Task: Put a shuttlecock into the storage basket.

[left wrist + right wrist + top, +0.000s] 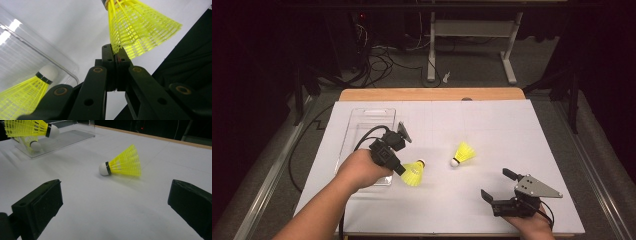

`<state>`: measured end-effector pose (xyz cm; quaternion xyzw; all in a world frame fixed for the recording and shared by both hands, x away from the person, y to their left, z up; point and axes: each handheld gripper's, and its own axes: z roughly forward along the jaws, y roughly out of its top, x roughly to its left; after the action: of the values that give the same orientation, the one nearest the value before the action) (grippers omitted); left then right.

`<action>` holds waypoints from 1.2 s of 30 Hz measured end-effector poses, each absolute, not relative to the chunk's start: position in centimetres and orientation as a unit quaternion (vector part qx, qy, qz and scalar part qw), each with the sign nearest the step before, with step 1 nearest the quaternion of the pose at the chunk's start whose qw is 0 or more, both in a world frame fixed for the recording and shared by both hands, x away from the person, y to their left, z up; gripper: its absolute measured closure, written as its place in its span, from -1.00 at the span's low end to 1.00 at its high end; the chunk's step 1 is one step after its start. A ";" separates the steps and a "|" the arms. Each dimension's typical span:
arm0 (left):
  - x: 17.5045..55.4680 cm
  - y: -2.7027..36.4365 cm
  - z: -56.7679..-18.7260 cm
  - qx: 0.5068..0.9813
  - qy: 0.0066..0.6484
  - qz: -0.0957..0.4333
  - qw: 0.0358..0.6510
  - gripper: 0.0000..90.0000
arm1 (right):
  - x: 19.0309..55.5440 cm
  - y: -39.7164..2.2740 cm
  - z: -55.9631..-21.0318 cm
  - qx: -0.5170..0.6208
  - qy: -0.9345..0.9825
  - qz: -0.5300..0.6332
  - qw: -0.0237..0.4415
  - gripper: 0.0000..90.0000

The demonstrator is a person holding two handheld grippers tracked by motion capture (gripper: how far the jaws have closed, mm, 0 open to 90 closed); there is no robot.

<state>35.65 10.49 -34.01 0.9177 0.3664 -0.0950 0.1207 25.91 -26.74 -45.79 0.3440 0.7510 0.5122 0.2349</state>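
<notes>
Covering most of the wooden table [432, 94] is a white sheet [492, 130], and on its left part sits a clear plastic tray [362, 122] with one yellow shuttlecock [22, 96] lying inside it. The left gripper [404, 171], beside the tray's near right corner, has its jaws pinched tight on the skirt edge of a second shuttlecock [414, 173], lifted off the sheet with its white cork pointing away from the hand. The right gripper [498, 186] rests at the near right edge, jaws wide apart and holding nothing. A third shuttlecock [463, 153] lies on its side mid-sheet, between the two grippers.
</notes>
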 end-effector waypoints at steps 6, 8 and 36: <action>36.3 11.8 -32.5 0.913 0.380 -0.087 0.123 0.98 | 25.9 -26.8 -45.8 0.346 0.749 0.514 0.235 -1.00; 36.5 12.4 -32.2 0.910 0.386 -0.087 0.124 0.98 | 25.9 -26.8 -45.8 0.345 0.750 0.514 0.234 -1.00; 38.1 19.3 -30.8 0.875 0.465 -0.063 0.118 0.98 | 26.0 -26.7 -45.9 0.343 0.754 0.511 0.229 -1.00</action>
<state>38.09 19.28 -30.81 0.8752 0.4649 -0.0632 0.1178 25.98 -26.75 -45.93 0.3432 0.7540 0.5110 0.2293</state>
